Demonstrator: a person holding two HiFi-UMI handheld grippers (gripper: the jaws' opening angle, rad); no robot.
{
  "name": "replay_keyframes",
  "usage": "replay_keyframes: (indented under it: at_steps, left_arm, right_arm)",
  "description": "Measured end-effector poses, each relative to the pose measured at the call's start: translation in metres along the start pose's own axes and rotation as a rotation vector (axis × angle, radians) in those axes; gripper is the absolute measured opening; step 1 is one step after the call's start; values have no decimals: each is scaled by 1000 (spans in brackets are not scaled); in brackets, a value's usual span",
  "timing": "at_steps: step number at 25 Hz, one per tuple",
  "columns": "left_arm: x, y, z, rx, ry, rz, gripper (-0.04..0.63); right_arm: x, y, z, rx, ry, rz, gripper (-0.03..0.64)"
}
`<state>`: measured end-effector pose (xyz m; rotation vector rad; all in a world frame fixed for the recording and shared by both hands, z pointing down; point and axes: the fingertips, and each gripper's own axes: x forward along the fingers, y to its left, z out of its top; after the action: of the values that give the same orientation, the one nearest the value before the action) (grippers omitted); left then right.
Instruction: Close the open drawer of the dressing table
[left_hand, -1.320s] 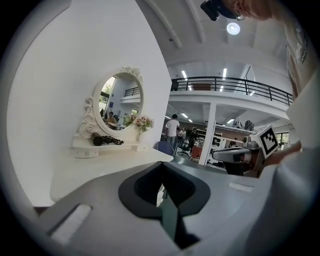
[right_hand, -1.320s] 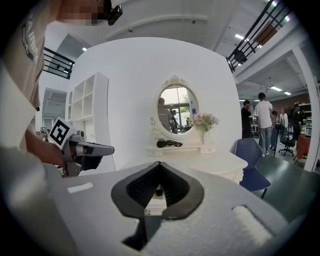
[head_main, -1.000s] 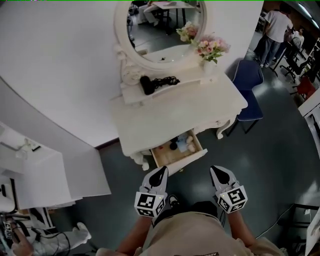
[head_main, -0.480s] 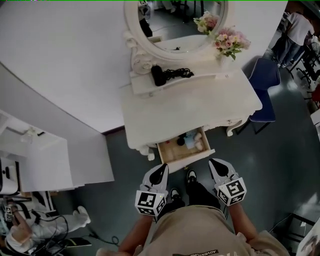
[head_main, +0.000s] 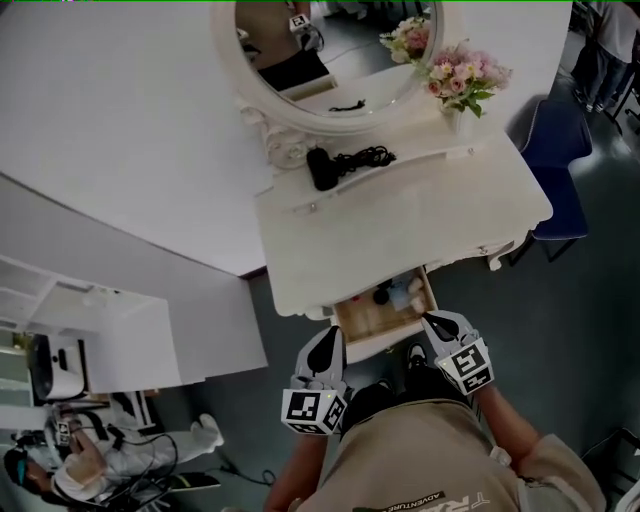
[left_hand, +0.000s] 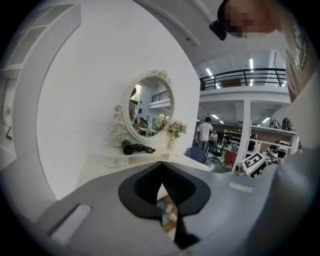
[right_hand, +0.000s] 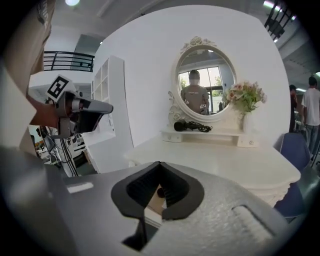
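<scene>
The white dressing table (head_main: 400, 215) stands in front of me with its drawer (head_main: 362, 317) pulled out at the near edge. Small bottles (head_main: 397, 293) lie inside on its wooden bottom. My left gripper (head_main: 328, 338) is shut and empty, just short of the left end of the drawer front. My right gripper (head_main: 430, 320) is also shut and empty, its tip at the right end of the drawer front; contact is unclear. In the left gripper view the drawer's contents (left_hand: 167, 214) show below the closed jaws. In the right gripper view the drawer (right_hand: 154, 200) shows through the gap.
An oval mirror (head_main: 330, 50), a vase of flowers (head_main: 465, 80) and a black hair dryer (head_main: 335, 162) stand on the table's back shelf. A blue chair (head_main: 555, 150) is at the right. A white cabinet (head_main: 110, 340) is at the left, a seated person (head_main: 90, 460) beyond it.
I have stepped closer to the table. Both grippers moved forward, from well short of the drawer up to its front panel.
</scene>
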<state>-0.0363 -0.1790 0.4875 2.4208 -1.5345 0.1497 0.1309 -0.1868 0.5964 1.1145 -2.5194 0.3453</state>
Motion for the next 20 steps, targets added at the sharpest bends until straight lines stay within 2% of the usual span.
replay_keyframes:
  at_steps: [5,10,15,20]
  left_arm:
    - [8,-3,-2,3,31,20,17]
    - [14,-3,1,-4,34,4,17]
    - [9,2,2,-17,-10,16,17]
    - [-3,7,-7,-46,-5,29,17]
  right_arm:
    - [20,-1,-31,25,89,67,3]
    - [30,-3,-96,72,267,95,3]
    - [28,2,-154,77,425,77,3]
    - [33,6,-188,134,543,56,3]
